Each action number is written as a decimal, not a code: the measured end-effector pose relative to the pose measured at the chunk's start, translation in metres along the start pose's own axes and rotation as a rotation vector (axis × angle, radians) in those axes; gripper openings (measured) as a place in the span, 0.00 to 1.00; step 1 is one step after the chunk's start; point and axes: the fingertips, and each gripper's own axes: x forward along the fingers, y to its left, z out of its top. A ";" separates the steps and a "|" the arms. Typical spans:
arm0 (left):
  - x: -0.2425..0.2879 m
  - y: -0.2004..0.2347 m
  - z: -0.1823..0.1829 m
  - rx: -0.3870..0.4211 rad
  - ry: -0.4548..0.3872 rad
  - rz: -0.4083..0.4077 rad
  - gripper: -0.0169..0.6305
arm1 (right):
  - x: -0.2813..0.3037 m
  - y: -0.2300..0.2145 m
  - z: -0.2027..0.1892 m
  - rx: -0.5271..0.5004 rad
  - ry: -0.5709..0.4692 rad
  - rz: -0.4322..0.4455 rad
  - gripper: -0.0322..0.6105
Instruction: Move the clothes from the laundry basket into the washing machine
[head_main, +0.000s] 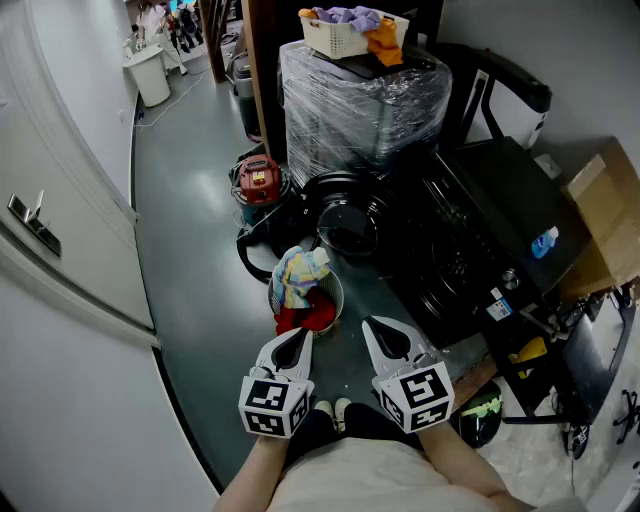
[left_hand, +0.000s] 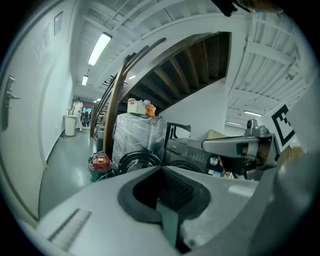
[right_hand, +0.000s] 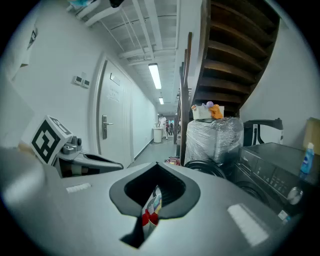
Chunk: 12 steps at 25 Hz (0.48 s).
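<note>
The laundry basket (head_main: 337, 287) is a small round tub with a pale rim. It stands upright on the floor and is heaped with clothes: a crumpled pastel checked cloth (head_main: 298, 272) piled at its 12 o'clock side and a red garment (head_main: 306, 318) at its 6 o'clock side. The washing machine (head_main: 470, 240) is black and stands near the basket at its 2 o'clock, with its round door (head_main: 343, 190) open at the basket's 12 o'clock.

Narrow corridor: glossy grey-green floor (head_main: 190, 200), white wall (head_main: 70, 120) with handled door (right_hand: 112, 120) at left, wooden stairs (right_hand: 235, 55) overhead, ceiling strip light (right_hand: 154, 76), plastic-wrapped stack (head_main: 360, 100), cardboard box (head_main: 610, 215).
</note>
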 end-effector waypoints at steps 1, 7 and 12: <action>0.000 0.000 -0.002 -0.003 0.003 -0.002 0.03 | 0.001 -0.001 0.000 -0.002 0.000 -0.004 0.09; 0.004 0.004 0.000 -0.009 0.003 0.001 0.03 | 0.008 0.001 0.003 -0.012 0.004 0.009 0.09; 0.006 0.006 0.003 0.000 -0.002 -0.002 0.03 | 0.011 0.005 0.000 0.007 0.008 0.015 0.09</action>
